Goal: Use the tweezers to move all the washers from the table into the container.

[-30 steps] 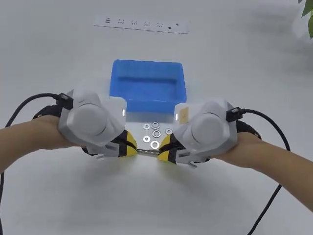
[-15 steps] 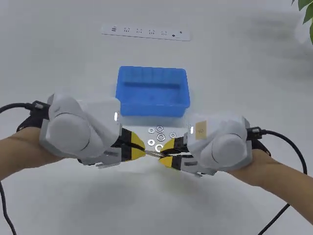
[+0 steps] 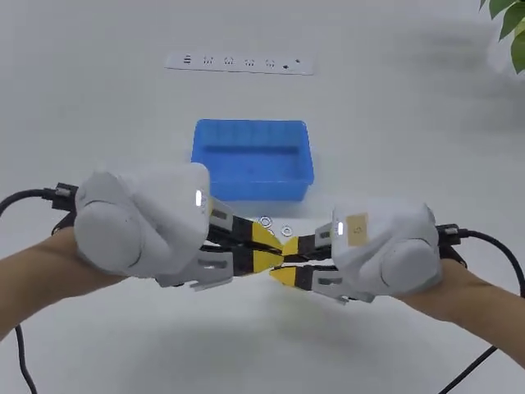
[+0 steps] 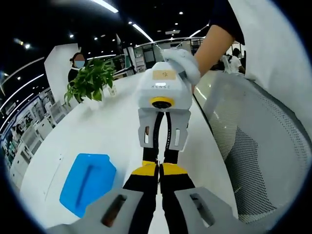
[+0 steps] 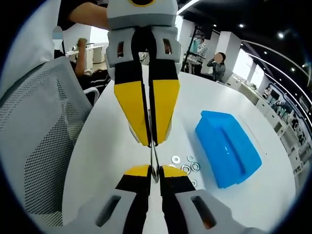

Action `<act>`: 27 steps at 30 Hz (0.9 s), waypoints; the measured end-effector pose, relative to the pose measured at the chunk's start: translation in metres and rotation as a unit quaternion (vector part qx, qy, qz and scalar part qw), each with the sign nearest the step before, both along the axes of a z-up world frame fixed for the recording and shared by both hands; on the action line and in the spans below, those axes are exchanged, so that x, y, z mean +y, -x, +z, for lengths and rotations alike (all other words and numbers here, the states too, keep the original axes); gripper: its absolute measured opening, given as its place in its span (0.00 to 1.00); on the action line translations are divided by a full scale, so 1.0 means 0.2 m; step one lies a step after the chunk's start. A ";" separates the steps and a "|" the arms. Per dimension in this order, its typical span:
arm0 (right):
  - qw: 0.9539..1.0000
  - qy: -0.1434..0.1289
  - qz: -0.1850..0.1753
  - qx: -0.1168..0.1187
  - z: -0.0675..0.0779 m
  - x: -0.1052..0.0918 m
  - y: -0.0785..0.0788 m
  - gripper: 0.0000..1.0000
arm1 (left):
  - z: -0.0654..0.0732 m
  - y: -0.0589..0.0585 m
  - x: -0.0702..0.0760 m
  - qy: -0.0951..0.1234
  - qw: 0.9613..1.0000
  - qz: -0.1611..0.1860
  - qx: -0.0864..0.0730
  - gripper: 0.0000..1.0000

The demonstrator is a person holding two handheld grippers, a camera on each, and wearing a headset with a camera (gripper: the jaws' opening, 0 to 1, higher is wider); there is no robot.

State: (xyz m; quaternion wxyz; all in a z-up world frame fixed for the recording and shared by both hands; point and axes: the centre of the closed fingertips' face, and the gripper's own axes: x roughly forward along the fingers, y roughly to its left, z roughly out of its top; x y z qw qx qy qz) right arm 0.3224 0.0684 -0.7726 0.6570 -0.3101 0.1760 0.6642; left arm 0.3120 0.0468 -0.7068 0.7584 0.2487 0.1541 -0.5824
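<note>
In the head view my left gripper (image 3: 275, 249) and right gripper (image 3: 280, 261) meet tip to tip above the white table (image 3: 394, 123). The thin metal tweezers (image 5: 154, 161) run between them. In the right gripper view, my right gripper (image 5: 154, 176) is shut on one end, and the left gripper (image 5: 151, 142), coming from the top, is shut on the other. Several washers (image 5: 185, 168) lie in a small cluster on the table beside the blue container (image 5: 226, 146). Two washers (image 3: 265, 222) show just past the jaws, in front of the container (image 3: 253, 156). The left gripper (image 4: 158, 170) faces the right one.
A white power strip (image 3: 238, 62) lies at the far side of the table. Plant leaves (image 3: 509, 25) hang at the top right corner. A mesh office chair (image 5: 39, 146) stands at the table's near edge. Cables (image 3: 492, 246) trail from both grippers.
The two grippers have drawn together until their tips meet, and the left one has moved right. They now cover most of the washers that showed between them before.
</note>
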 end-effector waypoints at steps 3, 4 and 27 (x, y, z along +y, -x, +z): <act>1.000 -0.005 -0.003 0.007 0.00 0.00 0.00 0.08 | 0.01 -0.02 -0.01 0.012 1.000 0.003 0.006 0.04; 1.000 -0.006 -0.005 0.009 0.00 0.00 -0.01 0.08 | 0.01 -0.03 -0.01 0.018 1.000 0.010 0.011 0.04; 0.998 -0.034 -0.045 0.024 0.06 0.03 0.06 0.09 | 0.09 0.03 -0.01 0.058 0.997 0.033 0.028 0.04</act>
